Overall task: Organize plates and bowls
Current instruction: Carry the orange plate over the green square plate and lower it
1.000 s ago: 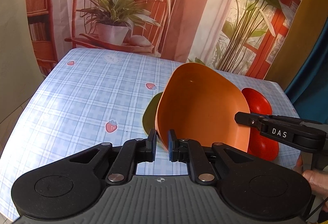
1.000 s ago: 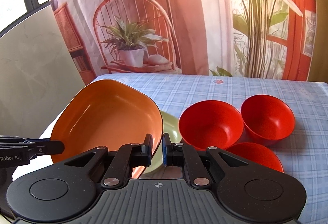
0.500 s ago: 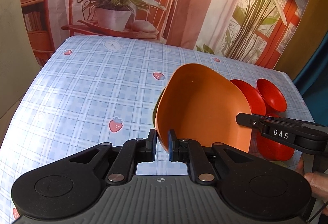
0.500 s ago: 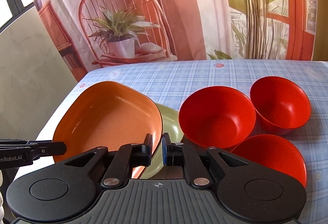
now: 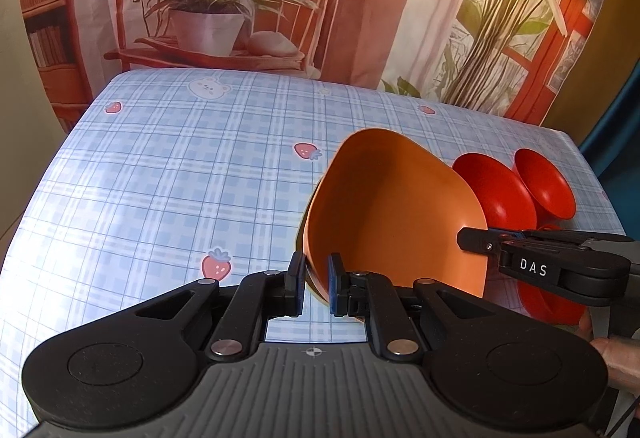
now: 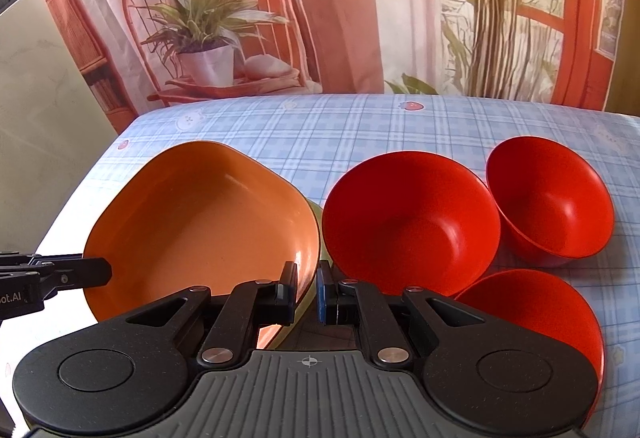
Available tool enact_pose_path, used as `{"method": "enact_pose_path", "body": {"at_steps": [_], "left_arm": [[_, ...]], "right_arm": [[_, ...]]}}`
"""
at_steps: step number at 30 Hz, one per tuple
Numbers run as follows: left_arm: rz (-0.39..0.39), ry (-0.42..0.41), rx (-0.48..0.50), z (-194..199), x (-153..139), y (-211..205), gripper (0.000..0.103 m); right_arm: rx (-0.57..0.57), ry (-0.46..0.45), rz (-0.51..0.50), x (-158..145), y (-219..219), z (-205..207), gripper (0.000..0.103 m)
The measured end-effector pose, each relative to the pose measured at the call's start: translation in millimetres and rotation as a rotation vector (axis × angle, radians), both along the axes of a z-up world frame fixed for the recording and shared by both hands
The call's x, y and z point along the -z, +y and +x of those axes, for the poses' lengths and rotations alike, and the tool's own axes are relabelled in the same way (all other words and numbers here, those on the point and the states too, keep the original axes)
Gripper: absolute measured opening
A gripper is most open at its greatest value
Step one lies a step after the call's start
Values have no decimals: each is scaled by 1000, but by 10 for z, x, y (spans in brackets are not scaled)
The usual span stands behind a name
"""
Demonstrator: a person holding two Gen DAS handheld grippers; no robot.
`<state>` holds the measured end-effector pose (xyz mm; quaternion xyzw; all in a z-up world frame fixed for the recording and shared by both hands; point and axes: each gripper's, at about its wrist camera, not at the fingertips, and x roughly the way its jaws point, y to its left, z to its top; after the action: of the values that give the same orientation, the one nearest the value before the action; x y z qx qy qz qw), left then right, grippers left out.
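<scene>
An orange plate [image 5: 396, 213] with a deep rounded rim is held by both grippers. My left gripper [image 5: 316, 284] is shut on its near-left rim. My right gripper [image 6: 307, 292] is shut on its right rim; it also shows in the left wrist view [image 5: 476, 242]. In the right wrist view the orange plate [image 6: 200, 226] covers most of a green plate [image 6: 316, 207], of which only a sliver shows. Three red bowls stand to the right: a large one [image 6: 408, 222], a smaller one behind [image 6: 552, 197] and one in front [image 6: 532, 318].
The table [image 5: 160, 173] has a blue checked cloth with strawberry prints. Its left and far edges are near a printed backdrop of a chair and plants. The left gripper also shows at the left edge of the right wrist view [image 6: 52, 276].
Both cameras have risen and pitched down, so more tabletop shows. The orange plate has come over the green plate, which is now almost hidden. Both grips are unchanged.
</scene>
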<state>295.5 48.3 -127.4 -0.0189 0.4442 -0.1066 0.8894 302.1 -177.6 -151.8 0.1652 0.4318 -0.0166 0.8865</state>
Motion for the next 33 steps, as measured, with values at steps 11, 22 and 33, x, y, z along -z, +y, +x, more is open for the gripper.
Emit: {"method": "enact_pose_path", "body": {"at_steps": [11, 22, 33], "left_arm": [[44, 21, 23, 160, 149, -33, 12], [71, 30, 49, 205, 255, -49, 13], [82, 39, 67, 217, 319, -64, 17]], "right_arm": [[-14, 22, -68, 39, 69, 147, 9], [-64, -10, -236, 32, 263, 152, 10], [-92, -14, -309, 128, 341, 120, 11]]}}
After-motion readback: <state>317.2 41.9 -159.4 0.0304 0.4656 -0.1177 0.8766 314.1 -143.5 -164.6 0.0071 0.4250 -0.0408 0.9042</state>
